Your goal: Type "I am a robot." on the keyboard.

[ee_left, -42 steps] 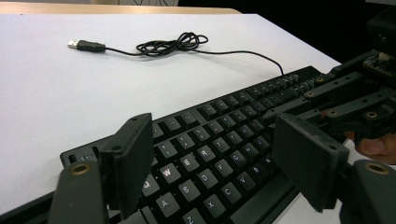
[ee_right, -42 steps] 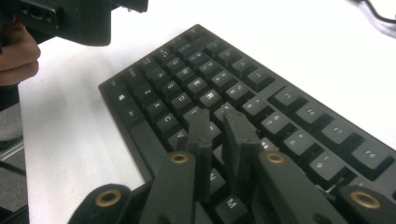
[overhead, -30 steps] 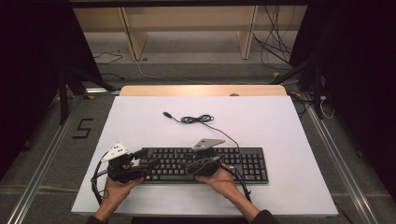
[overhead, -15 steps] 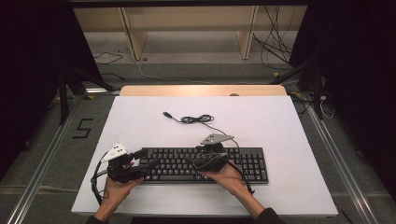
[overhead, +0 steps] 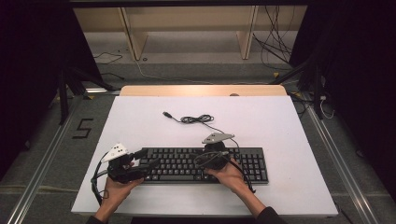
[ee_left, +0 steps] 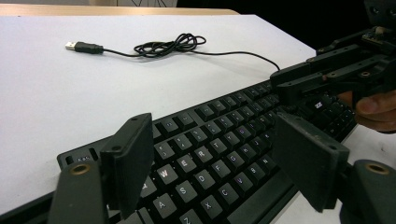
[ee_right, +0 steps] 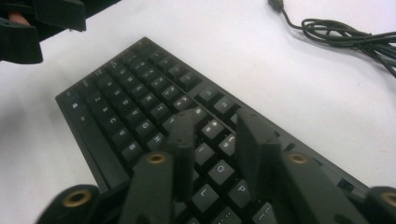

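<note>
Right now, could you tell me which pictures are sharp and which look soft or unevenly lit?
High view: bright white table, dark surroundings. Left gripper view: black keyboard legends crisp, black coiled USB cable clear. Right gripper view: nearest jaws and keys blurred, farther keys sharper.

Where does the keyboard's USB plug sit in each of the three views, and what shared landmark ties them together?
High view: USB plug above centre, on the white table, beyond the keyboard.
Left gripper view: plug upper left.
Right gripper view: plug at the top edge, cut off.
Shared landmark: the coiled cable beside it.
</note>
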Available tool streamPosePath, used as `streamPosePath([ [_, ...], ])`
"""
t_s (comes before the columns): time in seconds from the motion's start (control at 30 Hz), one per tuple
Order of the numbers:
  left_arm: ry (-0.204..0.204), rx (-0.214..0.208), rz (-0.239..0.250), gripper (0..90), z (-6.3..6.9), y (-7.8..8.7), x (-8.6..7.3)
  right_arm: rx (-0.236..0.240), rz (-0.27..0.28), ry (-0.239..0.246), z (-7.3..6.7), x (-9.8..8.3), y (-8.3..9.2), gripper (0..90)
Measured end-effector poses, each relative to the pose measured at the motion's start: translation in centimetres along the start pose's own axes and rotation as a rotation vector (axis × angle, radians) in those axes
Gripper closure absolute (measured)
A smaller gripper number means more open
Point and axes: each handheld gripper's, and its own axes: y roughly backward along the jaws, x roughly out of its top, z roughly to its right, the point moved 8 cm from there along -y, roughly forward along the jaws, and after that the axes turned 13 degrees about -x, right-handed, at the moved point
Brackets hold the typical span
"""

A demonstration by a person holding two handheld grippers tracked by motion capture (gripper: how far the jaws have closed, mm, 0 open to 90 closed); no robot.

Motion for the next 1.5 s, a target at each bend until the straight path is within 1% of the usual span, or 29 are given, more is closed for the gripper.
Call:
streamPosePath([
  [0.1, 0.000, 0.000, 0.000, 28.8, 0.0, 0.0, 0.0, -0.004, -0.013, 0.002, 0.0, -0.2, -0.2, 79.6],
  [0.17, 0.000, -0.001, 0.000, 28.8, 0.0, 0.0, 0.0, -0.005, -0.025, 0.008, 0.0, -0.3, -0.4, 82.6],
  [0.37, -0.001, -0.002, -0.001, 28.8, 0.0, 0.0, 0.0, -0.016, -0.058, 0.015, 0.0, -0.8, -1.0, 88.7],
  [0.5, -0.001, -0.002, -0.001, 28.8, 0.0, 0.0, 0.0, -0.022, -0.076, 0.025, -0.2, -1.0, -1.3, 90.0],
  [0.9, 0.000, -0.002, -0.001, 28.8, 0.0, 0.0, 0.0, -0.043, -0.123, 0.048, -0.3, -2.0, -2.3, 90.0],
  [0.93, 0.002, -0.002, -0.001, 28.8, 0.0, 0.0, 0.0, -0.049, -0.116, 0.053, -0.3, -2.1, -2.4, 90.0],
  [1.0, 0.001, -0.002, -0.001, 28.8, 0.0, 0.0, 0.0, -0.063, -0.118, 0.061, -0.3, -2.0, -2.4, 90.0],
  [1.03, 0.001, -0.002, -0.001, 28.8, 0.1, 0.0, 0.0, -0.080, -0.115, 0.069, -0.1, -2.0, -2.4, 90.0],
  [1.07, 0.001, -0.001, 0.001, 28.8, 0.1, 0.0, 0.0, -0.082, -0.115, 0.060, 0.0, -2.0, -2.4, 90.0],
  [1.23, 0.002, -0.002, 0.000, 28.8, 0.1, 0.0, 0.0, -0.071, -0.116, 0.037, 0.1, -2.0, -2.3, 90.0],
  [1.27, -0.001, -0.001, -0.002, 28.8, 0.0, 0.0, 0.0, -0.063, -0.113, 0.028, 0.1, -1.9, -2.3, 90.0],
  [1.37, 0.002, -0.001, -0.001, 28.8, 0.0, 0.0, 0.0, -0.034, -0.078, 0.000, 0.1, -1.4, -1.7, 88.2],
  [1.5, -0.001, -0.001, -0.002, 28.8, 0.0, 0.0, 0.0, -0.015, -0.023, -0.016, 0.0, -0.6, -0.6, 83.2],
])
